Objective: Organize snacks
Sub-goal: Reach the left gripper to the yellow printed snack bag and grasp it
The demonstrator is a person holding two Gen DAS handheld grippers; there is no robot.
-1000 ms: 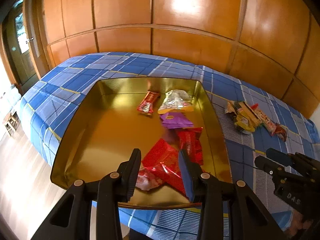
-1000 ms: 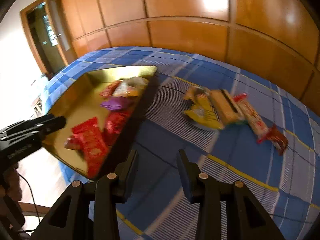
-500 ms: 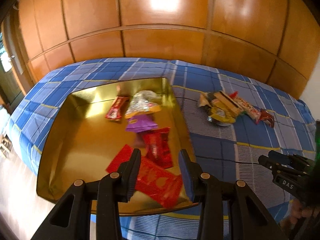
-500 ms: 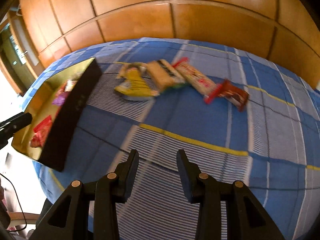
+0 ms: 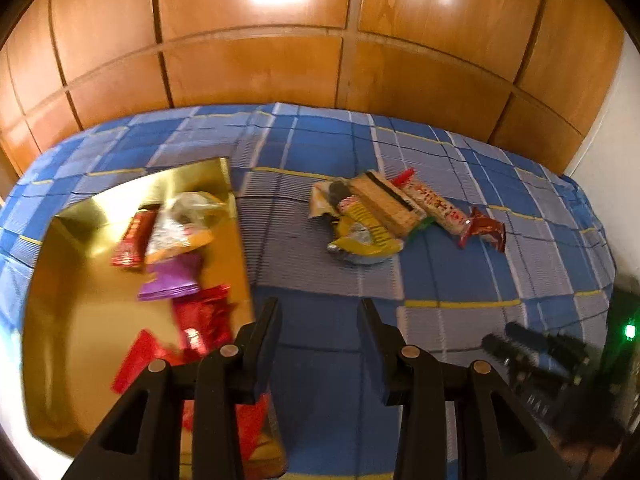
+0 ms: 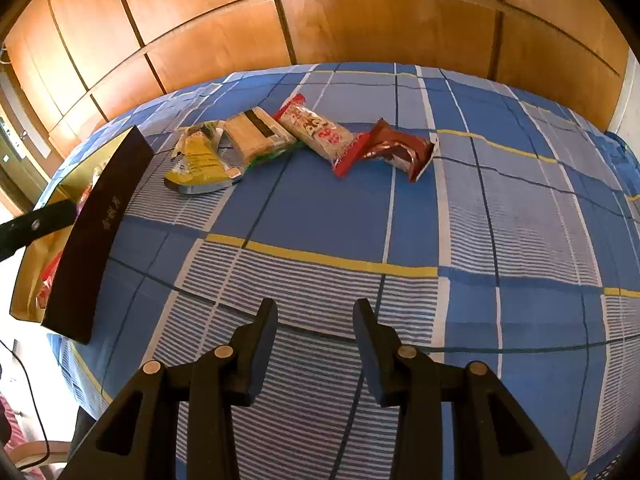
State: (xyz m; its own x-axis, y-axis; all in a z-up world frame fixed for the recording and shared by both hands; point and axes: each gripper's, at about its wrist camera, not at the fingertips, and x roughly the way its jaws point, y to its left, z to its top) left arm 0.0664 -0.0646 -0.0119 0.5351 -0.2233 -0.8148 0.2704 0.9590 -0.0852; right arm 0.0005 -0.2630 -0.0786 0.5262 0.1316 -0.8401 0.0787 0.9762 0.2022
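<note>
Left wrist view: left gripper (image 5: 319,320), jaws apart and empty, hangs over a blue checked cloth (image 5: 332,280). Gold tray (image 5: 76,312) on the left holds several packets. Loose snacks (image 5: 384,216) lie clustered on the cloth, well ahead.

Right wrist view: right gripper (image 6: 315,322), open and empty, faces the snacks (image 6: 304,140); tray (image 6: 92,232) at left.

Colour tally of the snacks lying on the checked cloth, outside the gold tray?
yellow packet: 1
tan bar: 1
white-and-red packet: 1
dark red packet: 1
Total: 4
The pale crumpled end behind the yellow packet is counted as part of it; I cannot tell whether it is a fifth.
</note>
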